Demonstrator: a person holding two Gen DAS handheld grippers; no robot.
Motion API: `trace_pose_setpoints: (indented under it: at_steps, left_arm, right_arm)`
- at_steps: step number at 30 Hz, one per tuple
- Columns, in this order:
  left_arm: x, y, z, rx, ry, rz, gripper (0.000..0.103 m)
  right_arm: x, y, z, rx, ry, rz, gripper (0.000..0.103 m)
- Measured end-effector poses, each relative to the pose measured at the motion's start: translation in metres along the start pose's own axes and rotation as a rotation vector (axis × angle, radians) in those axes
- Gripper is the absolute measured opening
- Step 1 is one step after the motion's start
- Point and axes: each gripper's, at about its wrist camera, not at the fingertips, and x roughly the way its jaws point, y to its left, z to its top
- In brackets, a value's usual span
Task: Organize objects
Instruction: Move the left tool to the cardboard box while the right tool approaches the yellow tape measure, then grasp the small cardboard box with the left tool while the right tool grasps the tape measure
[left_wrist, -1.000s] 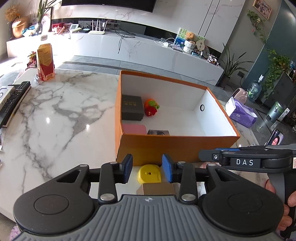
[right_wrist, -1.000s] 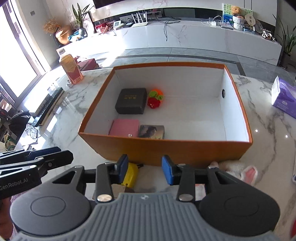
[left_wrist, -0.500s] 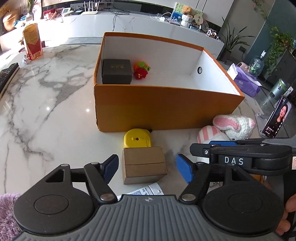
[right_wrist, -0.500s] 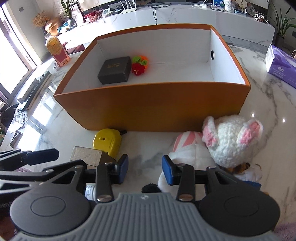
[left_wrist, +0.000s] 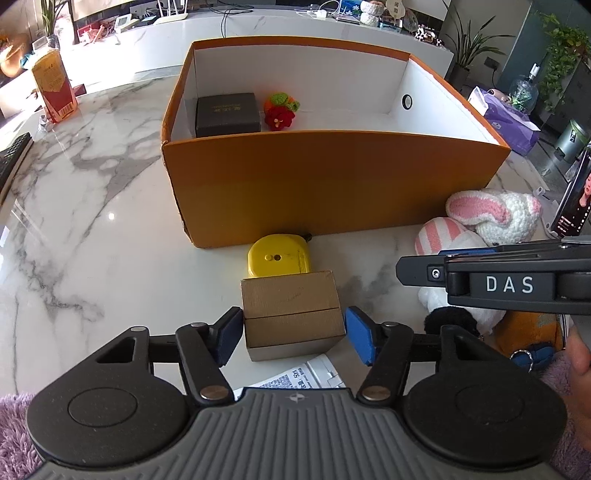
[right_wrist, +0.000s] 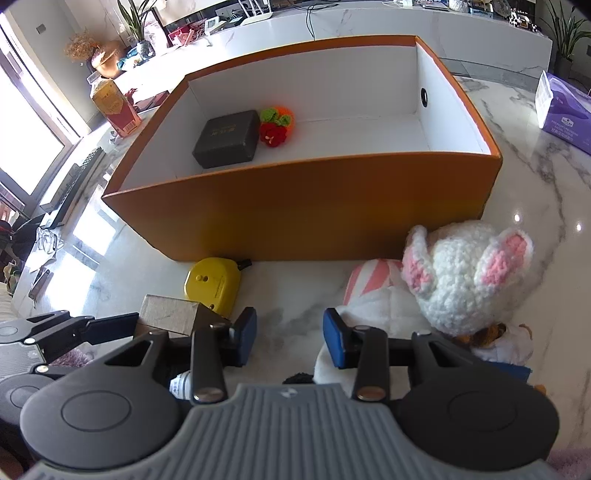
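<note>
Left gripper (left_wrist: 294, 334): jaws open, blue pads (left_wrist: 360, 339) on either side of the small brown cardboard box (left_wrist: 291, 312); the left pad sits at the box's side, the right pad stands slightly clear.
Small brown cardboard box: rests on the marble tabletop (left_wrist: 81, 206), nearest the left gripper, atop a printed paper sheet (left_wrist: 295, 376).
Right gripper (right_wrist: 289, 338): jaws open, holding nothing; bare marble lies between its pads, and the right pad is just beside the plush toy's body.
White crocheted bunny plush (right_wrist: 465, 273): lies on the table to the right, near the front right corner of the orange box; pink-lined ears, pink-striped part at its left.
Yellow tape measure (left_wrist: 279, 255): lies flat just beyond the brown box, touching it, and just in front of the orange box's near wall.
Orange storage box (left_wrist: 332, 184): open-topped, white inside, beyond the tape measure.
Black case (left_wrist: 226, 113): inside the orange box, far left corner.
Crocheted red-and-green toy (left_wrist: 280, 110): inside the orange box, just right of the black case.
Purple tissue pack (right_wrist: 565, 110): on the table, well right of the orange box.
Red-and-yellow carton (left_wrist: 53, 90): upright, far left on the table.
</note>
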Motion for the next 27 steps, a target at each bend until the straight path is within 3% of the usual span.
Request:
trace_pose_setpoints:
  at_steps: [10,23,27]
  left_arm:
    - [-0.011,0.018,0.000,-0.021,-0.012,0.016,0.069]
    - [-0.015,0.070,0.013,-0.136,-0.059,0.062,0.069]
    - [-0.011,0.077,0.013,-0.148,-0.059,0.054,0.069]
  right_arm:
    - [0.007,0.007,0.002,-0.036,0.013,0.014,0.046]
    - [0.045,0.047,0.013,-0.110,0.019,0.041,0.067]
    - [0.060,0.059,0.015,-0.124,0.037,0.040,0.068]
